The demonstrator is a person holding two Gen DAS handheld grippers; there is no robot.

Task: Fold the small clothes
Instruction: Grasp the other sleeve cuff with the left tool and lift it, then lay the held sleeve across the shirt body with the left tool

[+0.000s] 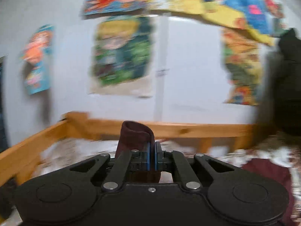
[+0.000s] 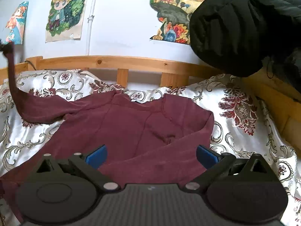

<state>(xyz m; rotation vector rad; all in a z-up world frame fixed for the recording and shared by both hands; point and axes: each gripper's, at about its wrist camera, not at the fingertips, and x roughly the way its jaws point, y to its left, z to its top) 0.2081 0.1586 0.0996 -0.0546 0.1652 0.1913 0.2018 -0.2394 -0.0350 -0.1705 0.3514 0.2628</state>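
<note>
Two grippers | left gripper [image 1: 152,155] fingers clamped on maroon garment [image 2: 131,128] sleeve | right gripper [image 2: 151,155] fingers apart | no legible writing

A bed cover [image 2: 242,111] in white with grey scrolls and dark red flower motifs lay rumpled across the bed. A pale wooden bed rail [image 2: 116,62] ran along its far side against a white wall [image 2: 122,28]. Colourful cartoon posters [image 2: 65,13] hung on that wall. A black padded jacket [image 2: 235,24] hung at the right, over the bed's corner.
</note>
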